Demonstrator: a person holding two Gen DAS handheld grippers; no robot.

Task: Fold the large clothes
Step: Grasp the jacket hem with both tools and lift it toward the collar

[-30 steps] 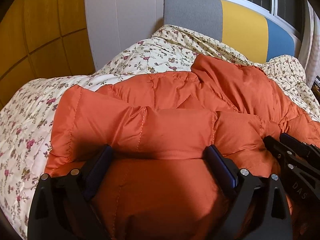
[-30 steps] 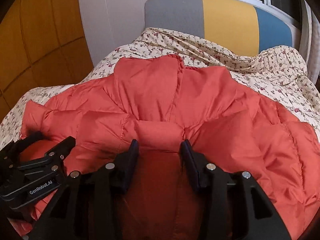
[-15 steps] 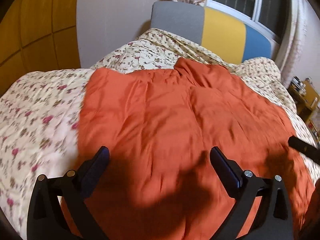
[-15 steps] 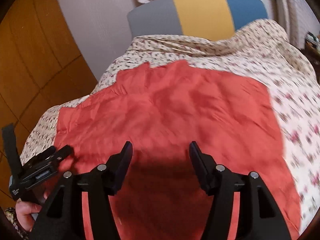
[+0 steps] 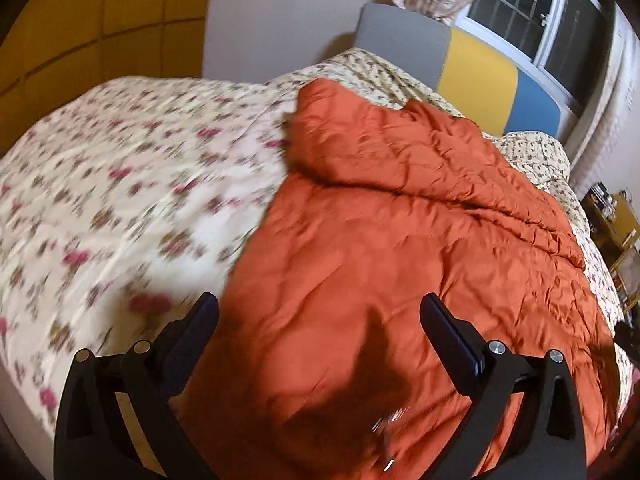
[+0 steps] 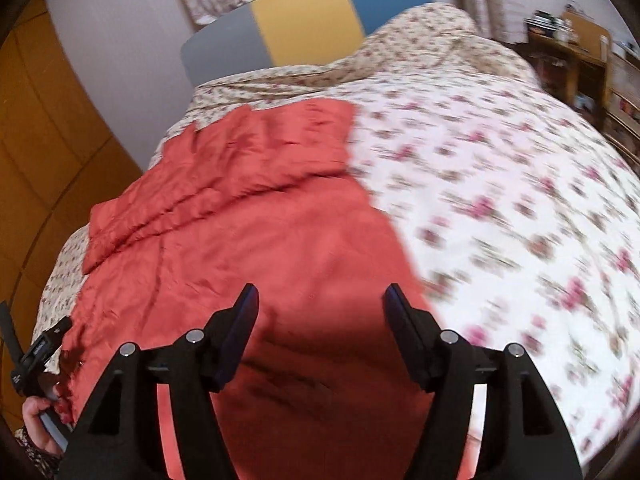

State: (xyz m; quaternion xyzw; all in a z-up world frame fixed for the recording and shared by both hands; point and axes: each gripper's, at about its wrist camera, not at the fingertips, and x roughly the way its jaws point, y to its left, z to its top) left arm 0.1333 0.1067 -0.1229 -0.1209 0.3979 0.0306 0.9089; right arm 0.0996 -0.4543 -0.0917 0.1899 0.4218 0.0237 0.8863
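An orange padded garment (image 5: 400,240) lies spread flat on the floral bed, with a folded ridge across its far part. It also shows in the right wrist view (image 6: 248,220). My left gripper (image 5: 320,312) is open and empty, held above the garment's near left edge. My right gripper (image 6: 320,300) is open and empty, above the garment's near right part. The left gripper also shows at the left edge of the right wrist view (image 6: 36,354), held in a hand.
The floral bedspread (image 5: 120,184) covers the bed on both sides of the garment (image 6: 520,200). A grey, yellow and blue headboard (image 5: 460,60) stands at the far end under a window. Wooden shelves (image 6: 580,56) stand at the right. A yellow panelled wall (image 5: 100,20) is left.
Both grippers let go of the garment's bunched edge and opened. The garment now lies flat. Both grippers rose and drew back, the left swinging left, the right swinging right.
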